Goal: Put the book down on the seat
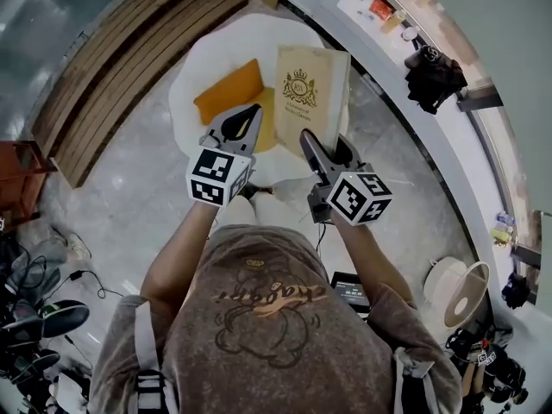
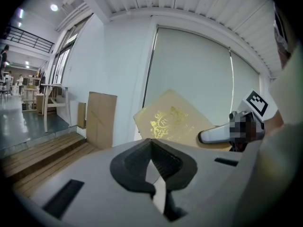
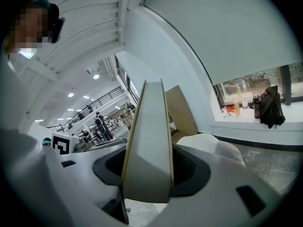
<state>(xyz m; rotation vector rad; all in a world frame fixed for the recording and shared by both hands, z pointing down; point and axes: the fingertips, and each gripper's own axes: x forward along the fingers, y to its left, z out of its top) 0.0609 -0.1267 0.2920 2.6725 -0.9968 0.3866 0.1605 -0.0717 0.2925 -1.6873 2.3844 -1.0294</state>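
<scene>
One book (image 1: 315,89) clamped in right hand-held gripper (image 1: 326,145) above seat (image 1: 198,67), left hand-held gripper (image 1: 250,112) closed.

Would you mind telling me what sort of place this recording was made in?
Probably a large open workspace or hall: polished floor, broad wooden steps, and a railed upper gallery.
</scene>
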